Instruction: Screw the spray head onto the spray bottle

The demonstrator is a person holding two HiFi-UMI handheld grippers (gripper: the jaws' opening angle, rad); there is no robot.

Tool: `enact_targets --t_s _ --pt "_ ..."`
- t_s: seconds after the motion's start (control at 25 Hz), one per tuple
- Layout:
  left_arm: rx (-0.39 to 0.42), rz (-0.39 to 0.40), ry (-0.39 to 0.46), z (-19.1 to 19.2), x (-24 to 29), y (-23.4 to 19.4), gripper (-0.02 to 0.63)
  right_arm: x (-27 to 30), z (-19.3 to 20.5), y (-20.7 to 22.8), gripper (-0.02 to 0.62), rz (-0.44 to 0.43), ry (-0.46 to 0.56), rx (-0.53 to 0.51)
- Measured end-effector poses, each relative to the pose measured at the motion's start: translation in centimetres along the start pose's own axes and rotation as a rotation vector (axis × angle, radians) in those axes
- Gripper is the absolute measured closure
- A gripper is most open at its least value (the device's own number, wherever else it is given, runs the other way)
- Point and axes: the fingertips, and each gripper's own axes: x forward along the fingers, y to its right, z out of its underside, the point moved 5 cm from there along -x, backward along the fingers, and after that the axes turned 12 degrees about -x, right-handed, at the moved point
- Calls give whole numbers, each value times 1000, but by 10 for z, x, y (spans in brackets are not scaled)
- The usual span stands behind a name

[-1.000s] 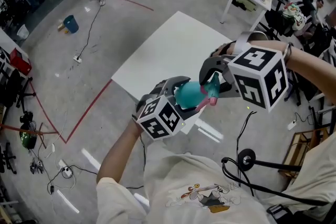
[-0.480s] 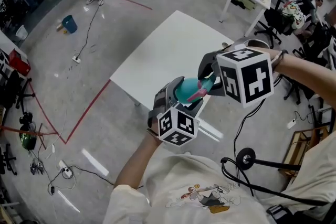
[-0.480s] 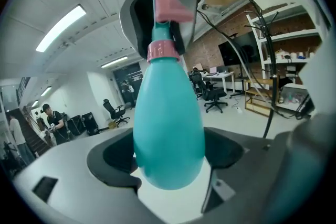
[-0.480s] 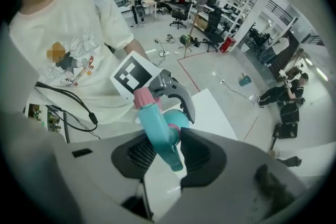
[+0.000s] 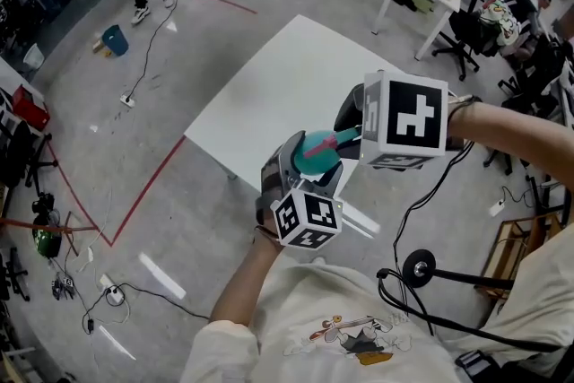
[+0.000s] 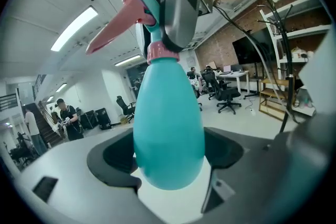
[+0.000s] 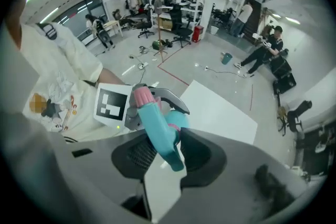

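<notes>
From the head, steeply down; from both gripper views, close along the jaws; sharing the spray bottle (image 5: pixel 314 155).

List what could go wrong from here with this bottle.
The left gripper clamps only the rounded base of the spray bottle, so twisting may spin it or squeeze it out. The right gripper grips the spray head with everything held in the air, so a slip at either grip could drop the bottle.
</notes>
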Motion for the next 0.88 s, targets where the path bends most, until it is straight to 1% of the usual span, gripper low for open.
enact_targets --t_s 0.16,0.24,0.4,0.48,0.6,0.72,0.76,0.84,0.88 --pt "9 -87 2 1 2 -8 207 0 0 11 466 5 60 236" --pt "14 -121 5 2 2 -11 207 1 1 14 466 -8 100 357" --pt "28 -168 11 2 2 -15 207 1 5 18 466 -29 163 598" --pt "37 -183 11 2 2 -16 207 2 6 19 466 -32 177 681" --pt "30 -174 12 4 3 -14 207 4 8 18 466 -42 181 750" --pt "-15 -138 33 4 4 -12 207 6 6 17 464 -51 182 737" --pt "-26 -130 41 3 4 -11 207 6 5 16 455 -52 185 724" --pt "-39 -122 50 2 3 -11 207 4 2 13 400 -58 193 696" --pt "-43 -118 52 2 3 -12 207 2 1 12 383 -63 197 682"
